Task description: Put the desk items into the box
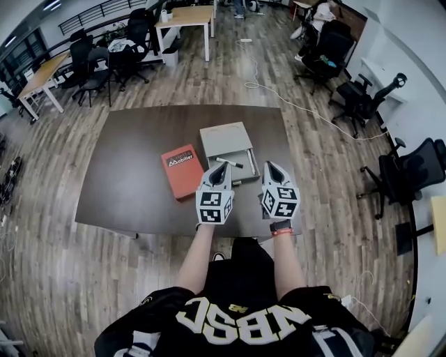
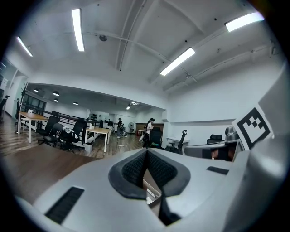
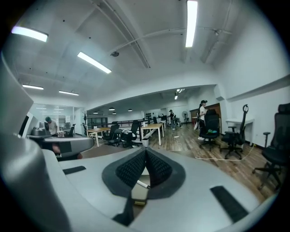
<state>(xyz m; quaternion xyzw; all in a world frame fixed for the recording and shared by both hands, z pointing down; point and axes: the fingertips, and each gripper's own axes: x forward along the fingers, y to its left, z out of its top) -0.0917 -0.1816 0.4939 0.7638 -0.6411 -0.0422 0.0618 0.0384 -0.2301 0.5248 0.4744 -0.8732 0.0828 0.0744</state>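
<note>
A grey box (image 1: 227, 137) lies open on the dark brown table (image 1: 132, 181), and a white-and-black pen (image 1: 230, 162) rests in its tray. An orange booklet (image 1: 182, 171) lies flat just left of the box. My left gripper (image 1: 220, 169) hovers at the box's near edge, shut with nothing held. My right gripper (image 1: 270, 167) hangs beside the box's right near corner, also shut and empty. In the left gripper view the jaws (image 2: 146, 154) meet at their tips, with the pen (image 2: 152, 193) showing below them. The right gripper (image 3: 145, 152) looks the same, with the pen (image 3: 142, 184) under it.
Black office chairs (image 1: 359, 97) stand to the right of the table, and a white cable (image 1: 293, 104) runs across the wooden floor. Further desks (image 1: 185, 17) and chairs fill the back of the room. The table's near edge (image 1: 160, 229) is right in front of me.
</note>
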